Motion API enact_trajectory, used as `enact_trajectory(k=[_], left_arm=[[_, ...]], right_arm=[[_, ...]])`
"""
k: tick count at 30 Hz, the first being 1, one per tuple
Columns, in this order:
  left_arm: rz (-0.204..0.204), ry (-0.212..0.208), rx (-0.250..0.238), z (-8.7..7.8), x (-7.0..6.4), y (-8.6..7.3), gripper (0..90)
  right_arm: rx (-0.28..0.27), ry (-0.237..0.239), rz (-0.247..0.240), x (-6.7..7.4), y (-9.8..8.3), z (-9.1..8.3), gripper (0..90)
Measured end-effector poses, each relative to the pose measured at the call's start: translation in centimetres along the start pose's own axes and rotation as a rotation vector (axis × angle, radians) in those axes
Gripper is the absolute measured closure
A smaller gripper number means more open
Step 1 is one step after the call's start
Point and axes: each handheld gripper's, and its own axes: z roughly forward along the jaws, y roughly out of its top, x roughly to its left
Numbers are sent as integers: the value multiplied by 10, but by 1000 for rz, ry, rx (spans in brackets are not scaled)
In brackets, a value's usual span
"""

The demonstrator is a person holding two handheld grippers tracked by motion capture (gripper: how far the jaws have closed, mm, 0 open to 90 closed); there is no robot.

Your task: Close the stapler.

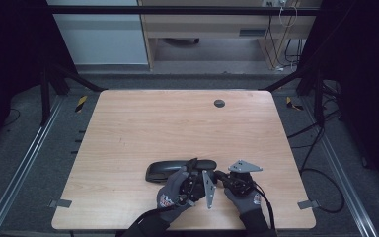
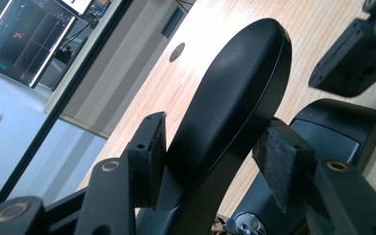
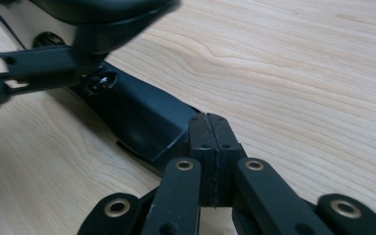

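High view puts your two gloved hands at the near edge of the wooden surface [image 1: 143, 123], each holding one set of tongs, with a single black glasses case [image 1: 165, 169] lying lengthwise just beyond them, left of centre. Your left tongs [image 1: 193, 173] sit at the case's right end, and your left gripper view shows the raised case lid [image 2: 235, 98] standing between the two pads [image 2: 149, 152]; the left pad lies against the lid and the right pad just beside its edge, so you cannot tell there whether they clamp it or merely straddle it. Your right tongs [image 3: 210, 147] are pressed together with nothing between them, their tips right at the corner of the case's lower shell [image 3: 137, 115], whether touching it is unclear. The left tongs cross in front of the right tongs' camera, hiding the hinge area. Besides the case, one round dark grommet [image 1: 219, 103] sits near the far edge of the surface, well apart from your hands. One monitor [image 2: 27, 39] glows off the surface in your left gripper view.
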Motion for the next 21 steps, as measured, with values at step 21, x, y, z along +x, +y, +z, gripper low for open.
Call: enact_trajectory(k=[21], left_arm=[[-234, -287, -152, -29, 29, 9, 354]], right_arm=[[-53, -93, 42, -21, -5, -16, 695]])
